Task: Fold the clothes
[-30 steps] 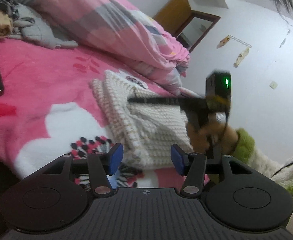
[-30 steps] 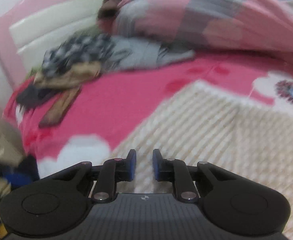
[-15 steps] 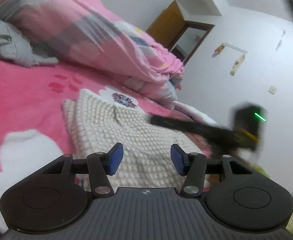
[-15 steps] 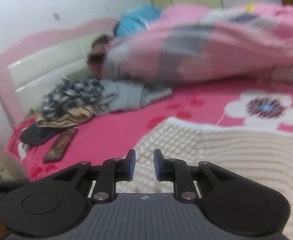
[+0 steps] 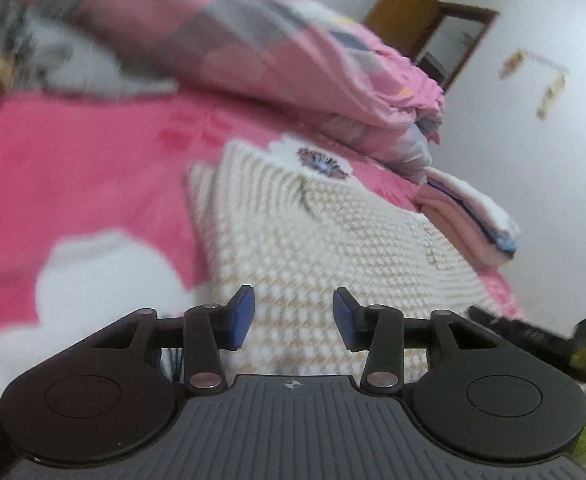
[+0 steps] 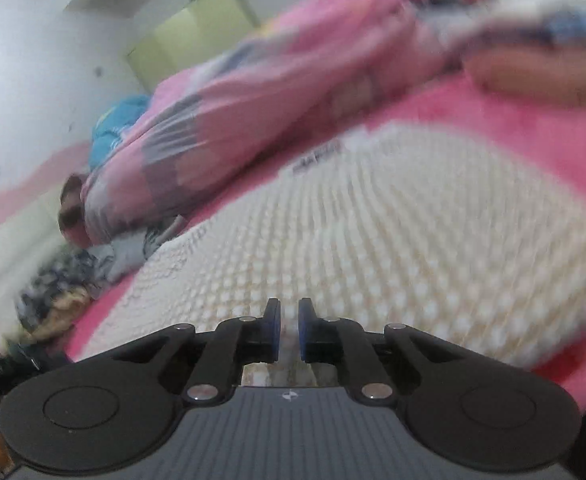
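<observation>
Garment: one cream knitted sweater point(image 5: 325, 240), lying flat on the pink floral bedsheet point(image 5: 77, 168), already folded at least once by the look of its doubled left edge.
Where it lies from the left gripper point(image 5: 293, 318): straight ahead at 12 o'clock, its near hem under and between the fingertips; long axis runs from 6 towards 12–1 o'clock.
Where it lies from the right gripper point(image 6: 289, 330): directly beneath and ahead, filling the view from 10 to 3 o'clock.
Nearer hand: probably the right, which sits low over the knit; motion blur makes contact hard to judge.
Left gripper state: jaws apart and closing, knit visible between them but not pinched.
Right gripper state: jaws closing to a narrow slit, nothing clearly clamped.
Counts: two grippers; one sweater; one rumpled quilt point(image 5: 253, 40) at 12 o'clock; one stack of folded clothes point(image 5: 469, 220) at 2 o'clock; one unfolded heap point(image 6: 65, 292) at 9 o'clock.
</observation>
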`<state>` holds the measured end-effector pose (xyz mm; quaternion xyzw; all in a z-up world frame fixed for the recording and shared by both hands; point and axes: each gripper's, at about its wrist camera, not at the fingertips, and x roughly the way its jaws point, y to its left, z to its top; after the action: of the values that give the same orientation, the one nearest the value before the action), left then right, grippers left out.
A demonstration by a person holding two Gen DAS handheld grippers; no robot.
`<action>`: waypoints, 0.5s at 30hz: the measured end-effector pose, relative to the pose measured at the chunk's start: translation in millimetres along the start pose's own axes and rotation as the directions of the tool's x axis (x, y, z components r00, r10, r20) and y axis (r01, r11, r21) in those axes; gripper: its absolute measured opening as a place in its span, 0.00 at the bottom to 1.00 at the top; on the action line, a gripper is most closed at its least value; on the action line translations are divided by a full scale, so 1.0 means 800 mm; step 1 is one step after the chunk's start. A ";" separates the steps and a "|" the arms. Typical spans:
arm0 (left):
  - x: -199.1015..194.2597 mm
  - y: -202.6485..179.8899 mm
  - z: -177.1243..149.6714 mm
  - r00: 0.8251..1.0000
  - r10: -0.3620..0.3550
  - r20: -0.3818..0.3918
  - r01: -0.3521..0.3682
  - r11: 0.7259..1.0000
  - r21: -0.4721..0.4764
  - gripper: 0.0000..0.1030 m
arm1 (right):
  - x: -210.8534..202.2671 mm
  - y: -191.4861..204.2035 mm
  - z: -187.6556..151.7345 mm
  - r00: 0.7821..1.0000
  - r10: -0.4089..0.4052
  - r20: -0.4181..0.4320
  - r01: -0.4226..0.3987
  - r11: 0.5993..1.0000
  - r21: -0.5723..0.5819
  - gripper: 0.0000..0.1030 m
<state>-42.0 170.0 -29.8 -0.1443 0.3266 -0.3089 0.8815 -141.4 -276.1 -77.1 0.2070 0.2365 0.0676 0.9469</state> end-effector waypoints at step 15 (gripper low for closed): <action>0.055 -0.031 -0.004 0.984 0.134 -0.119 -0.121 0.987 0.109 0.44 | -0.051 -0.105 0.033 0.917 -0.399 0.007 0.398 0.915 0.072 0.09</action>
<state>-29.0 122.6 -42.1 -0.0586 0.3740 -0.2764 0.8833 -162.3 -371.0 -74.6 0.1876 0.2659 -0.1372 0.9356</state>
